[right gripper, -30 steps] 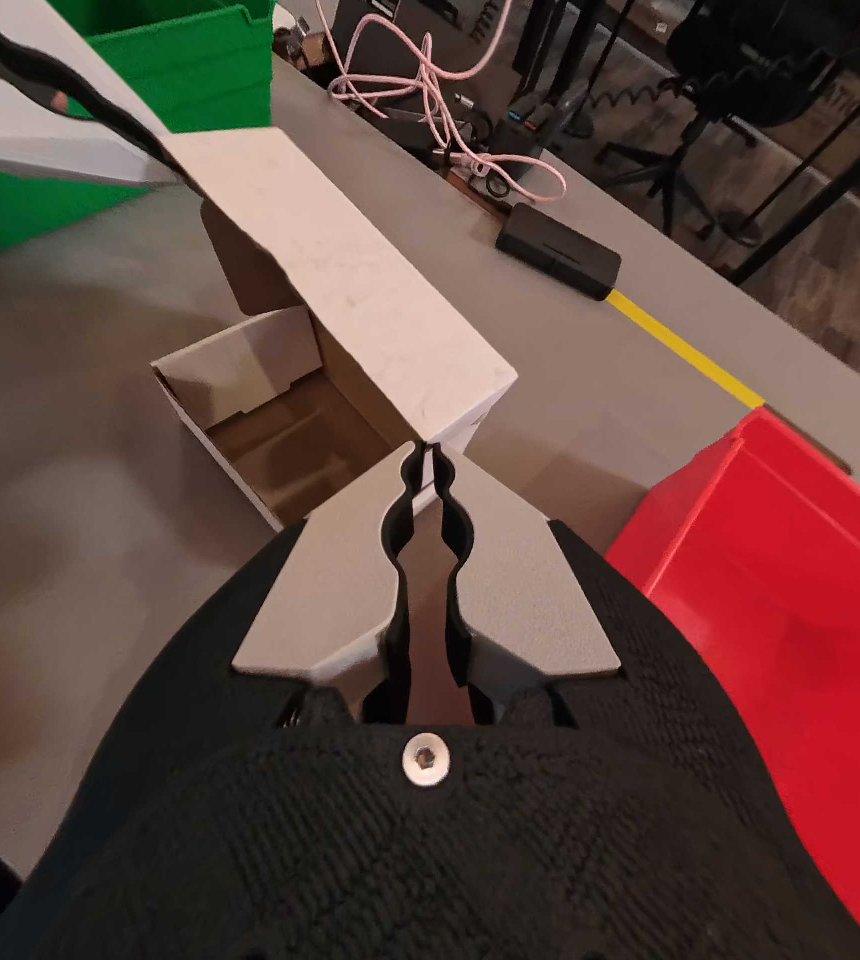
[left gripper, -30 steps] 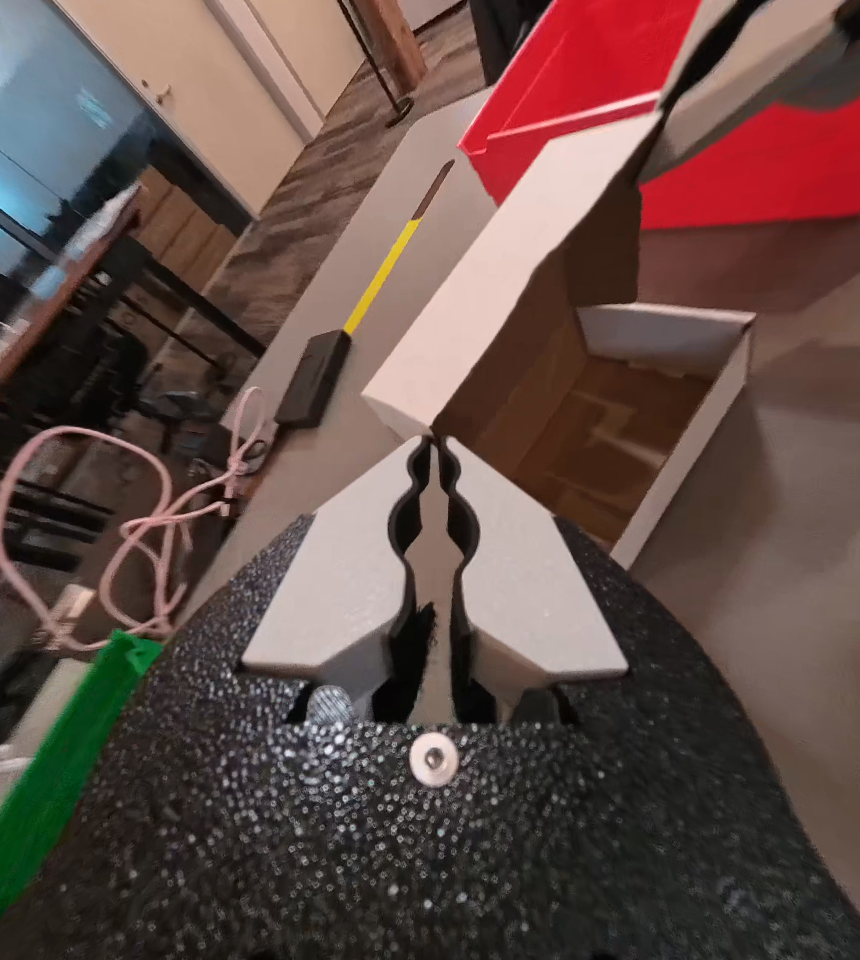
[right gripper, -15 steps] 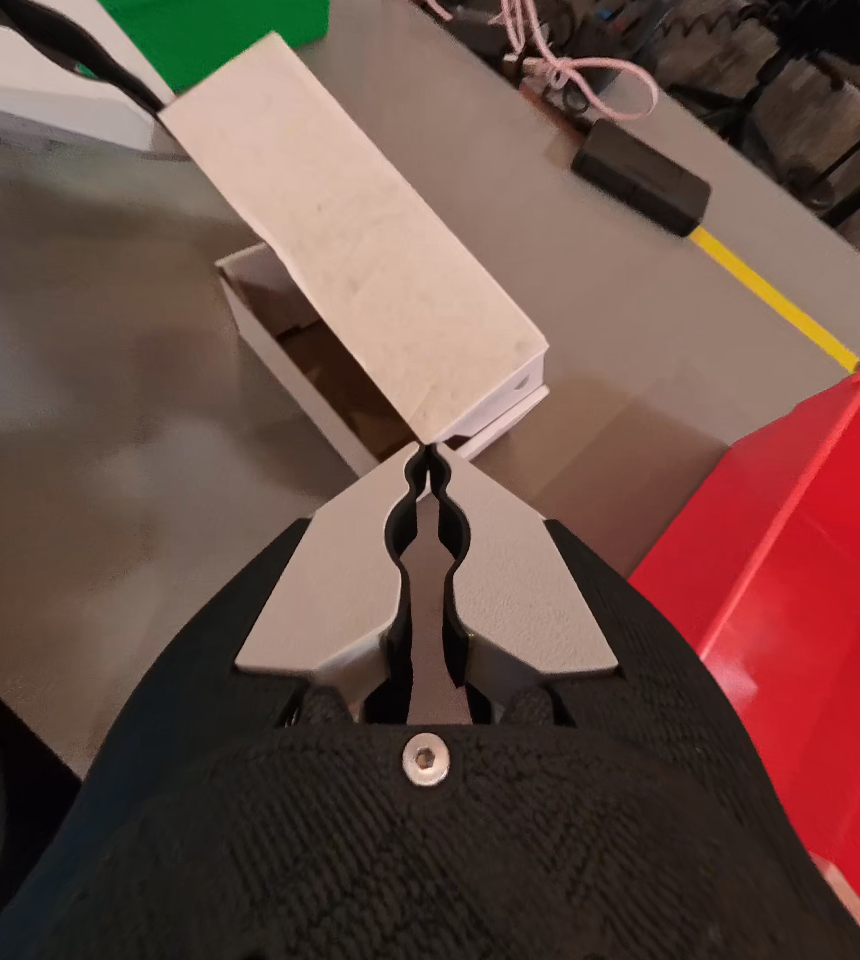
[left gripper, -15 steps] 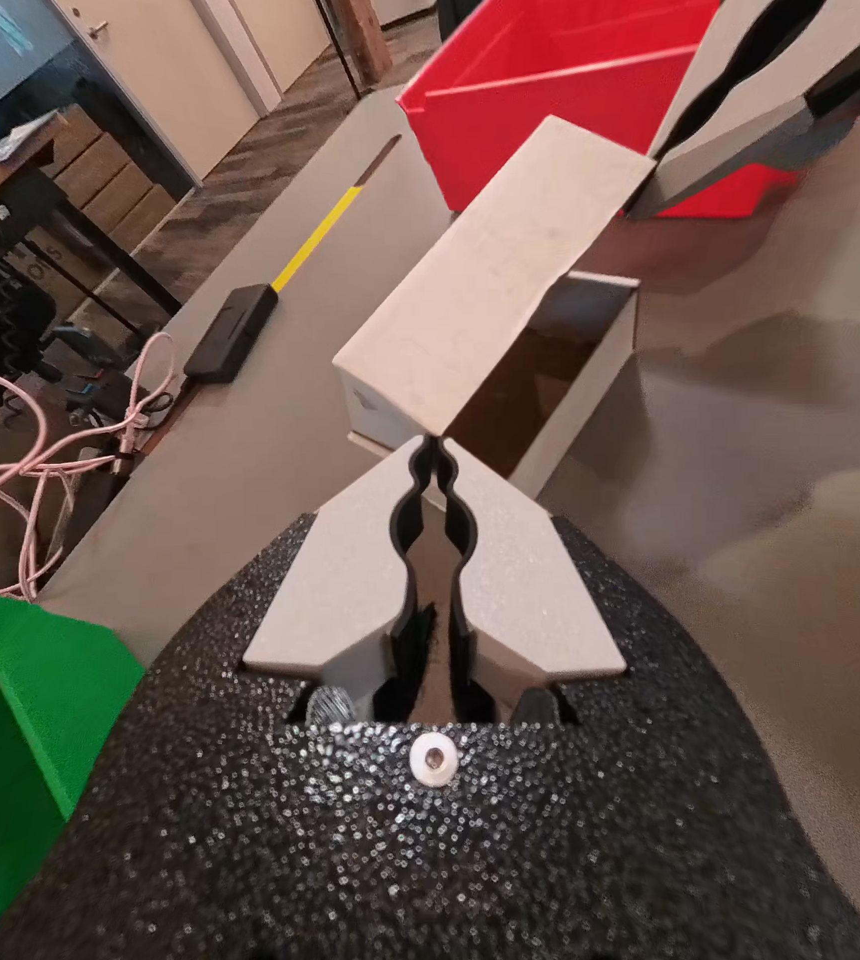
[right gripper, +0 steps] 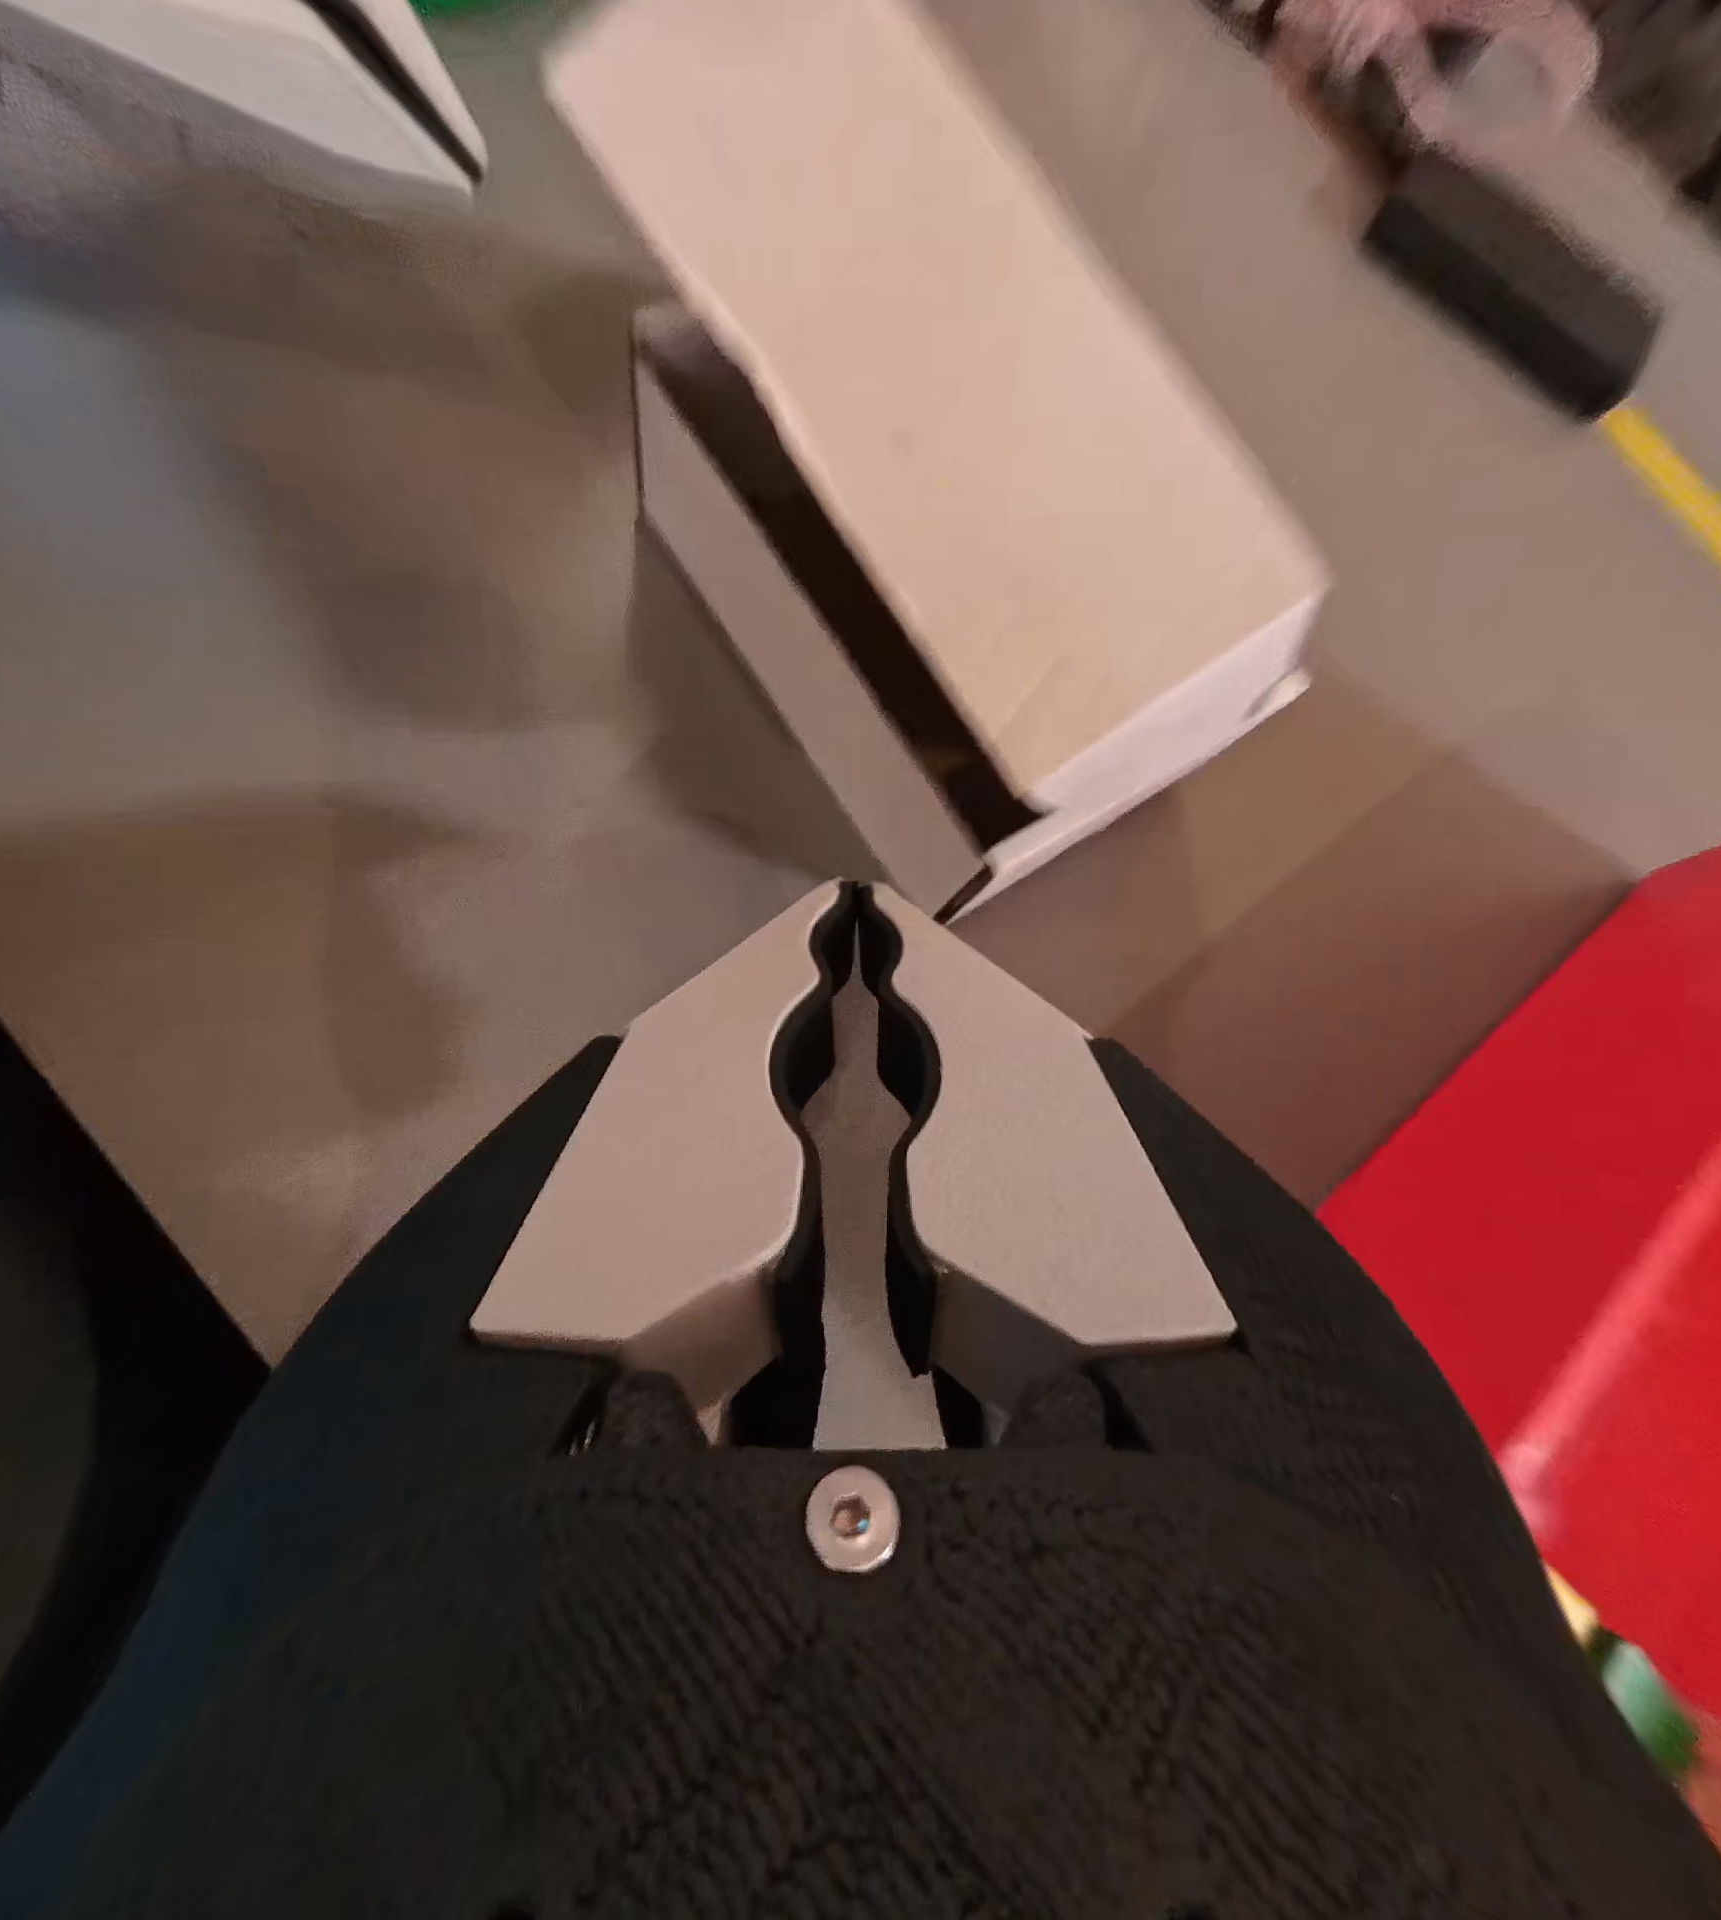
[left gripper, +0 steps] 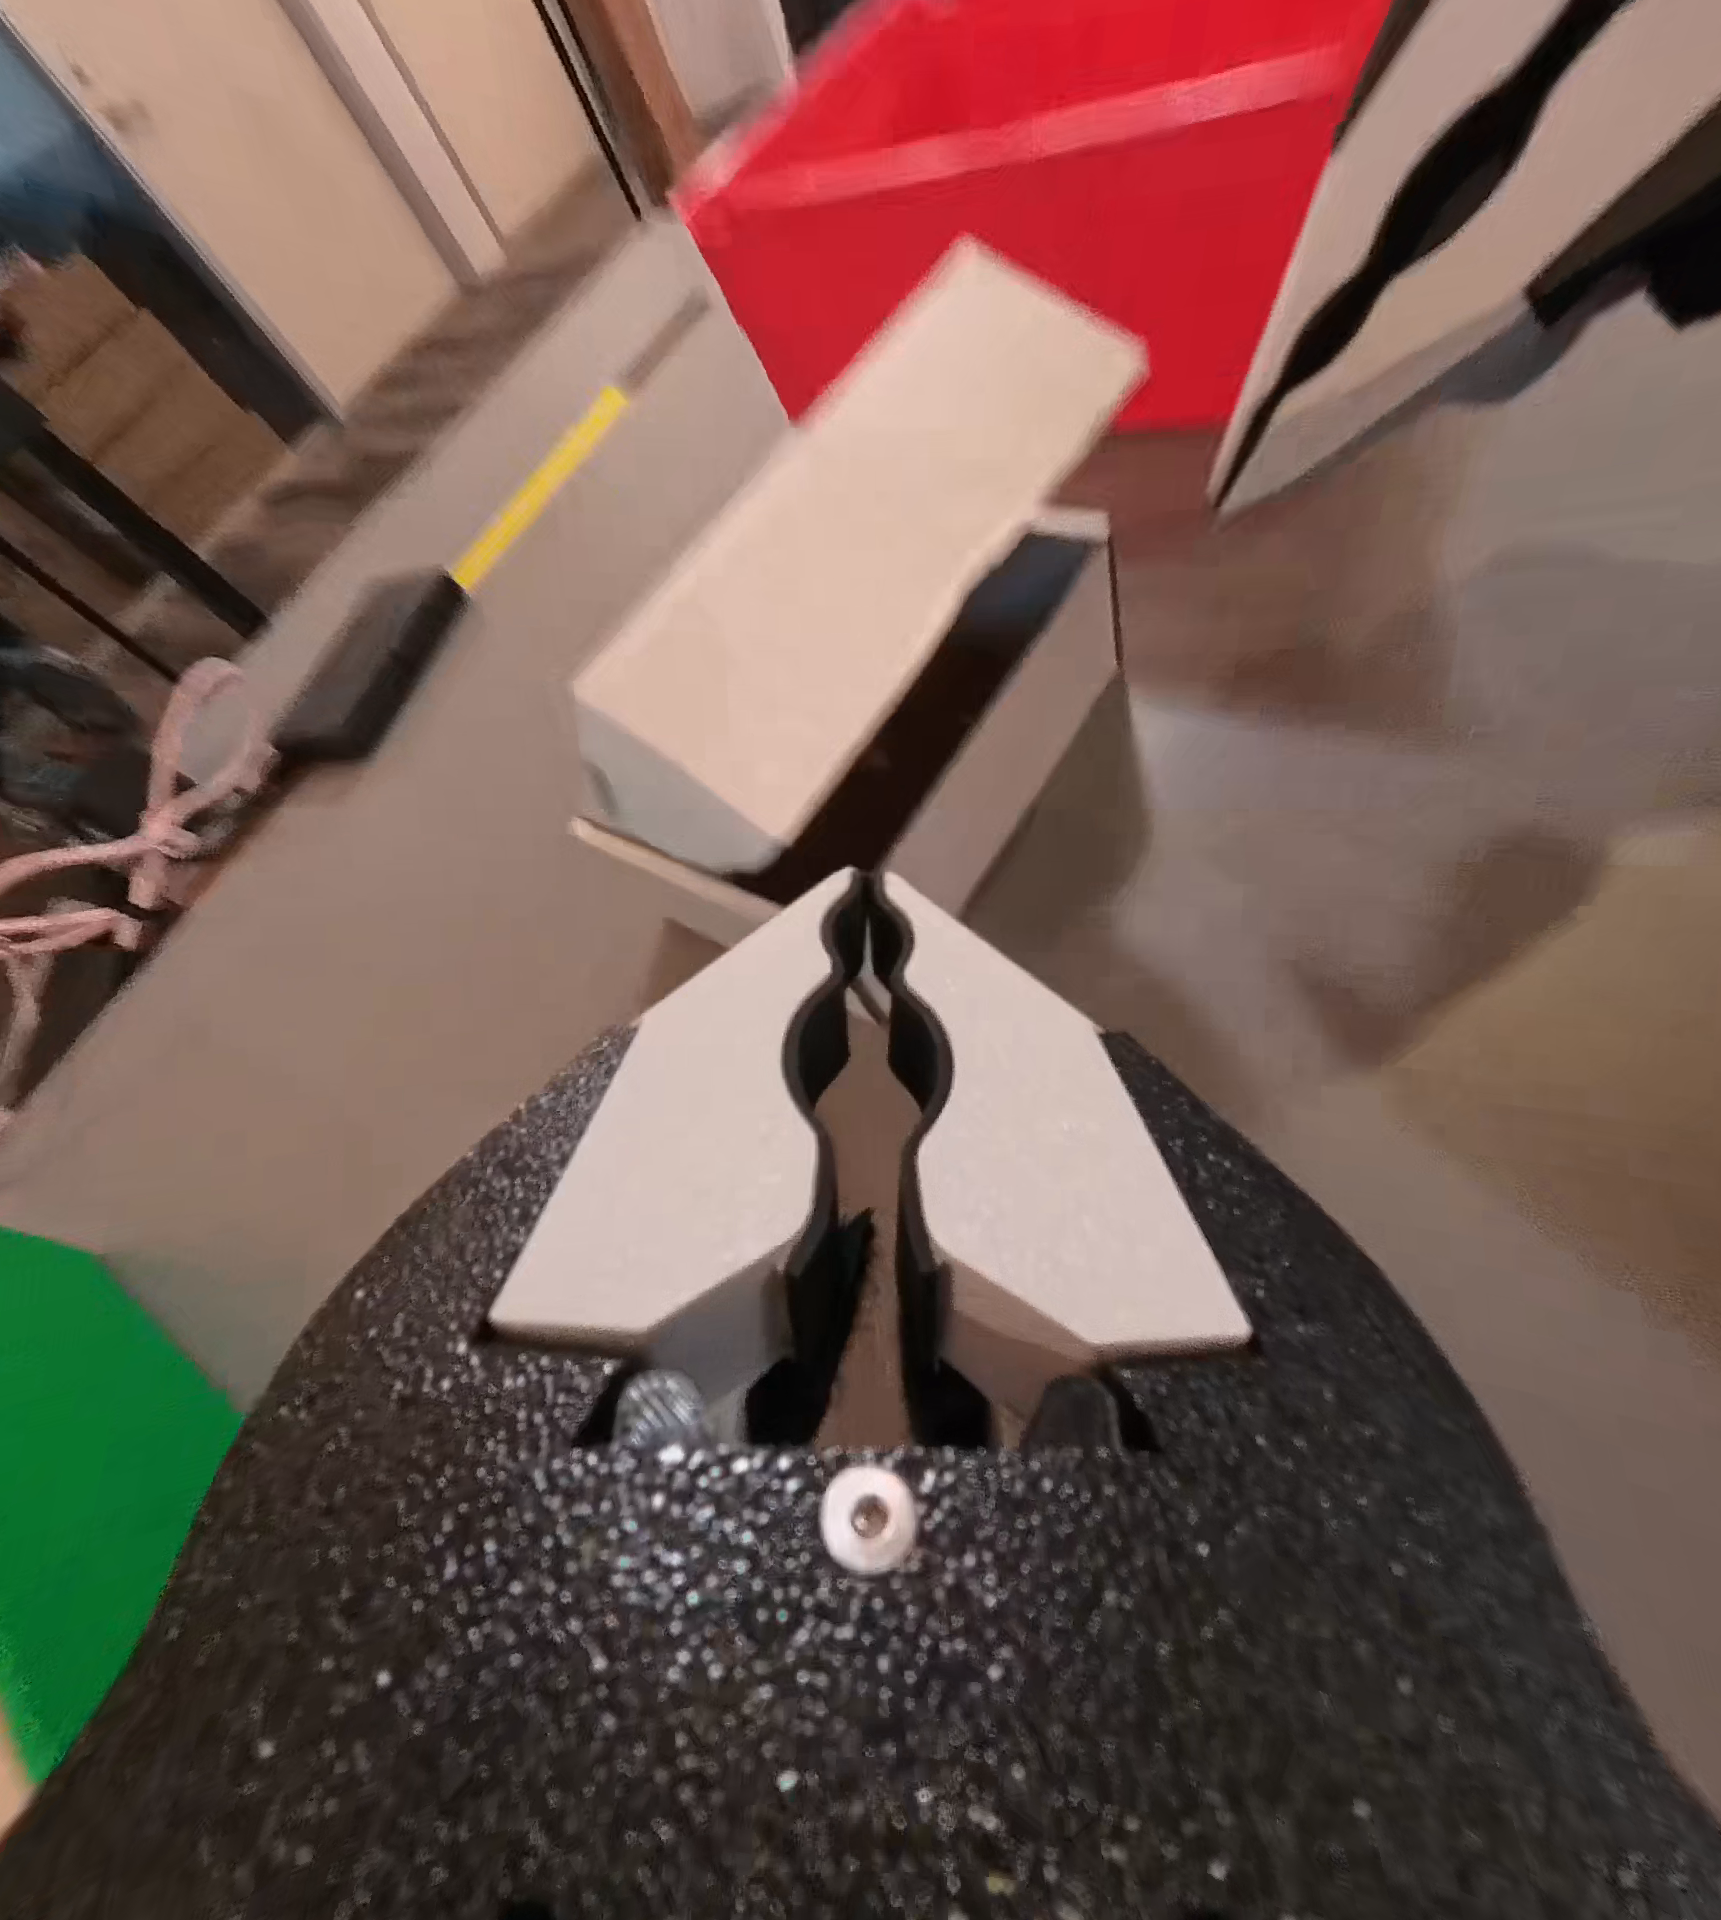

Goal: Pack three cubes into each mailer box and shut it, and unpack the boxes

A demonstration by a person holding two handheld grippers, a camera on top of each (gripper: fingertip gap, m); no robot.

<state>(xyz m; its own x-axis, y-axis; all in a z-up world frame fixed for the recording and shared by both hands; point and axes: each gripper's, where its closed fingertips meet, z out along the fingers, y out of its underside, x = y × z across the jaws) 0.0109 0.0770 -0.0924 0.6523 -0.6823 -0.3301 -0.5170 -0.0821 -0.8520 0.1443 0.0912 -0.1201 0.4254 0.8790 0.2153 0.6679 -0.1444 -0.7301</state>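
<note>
The white mailer box [right gripper: 939,436] sits mid-tabletop [right gripper: 212,644], lid nearly down over a dark slit, between the red bin [right gripper: 1614,1195] and green bin [left gripper: 25,1455]. Left gripper [left gripper: 864,883] and right gripper [right gripper: 851,888] have both fingertips pressed together, gripping nothing.

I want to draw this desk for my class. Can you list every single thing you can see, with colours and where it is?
Mailer box: one, white outside, dark inside, middle of the table, lid lowered but not shut.
Bin: one, red, past the box's far end in the left wrist view.
Bin: one, green, near left edge in the left wrist view.
Black block: one, by the table edge.
Tape strip: one, yellow, on the table beside the block.
Cables: pink, tangled, off the table edge.
Table: one, grey.
Left gripper: grey fingers, shut.
Right gripper: grey fingers, shut.
</note>
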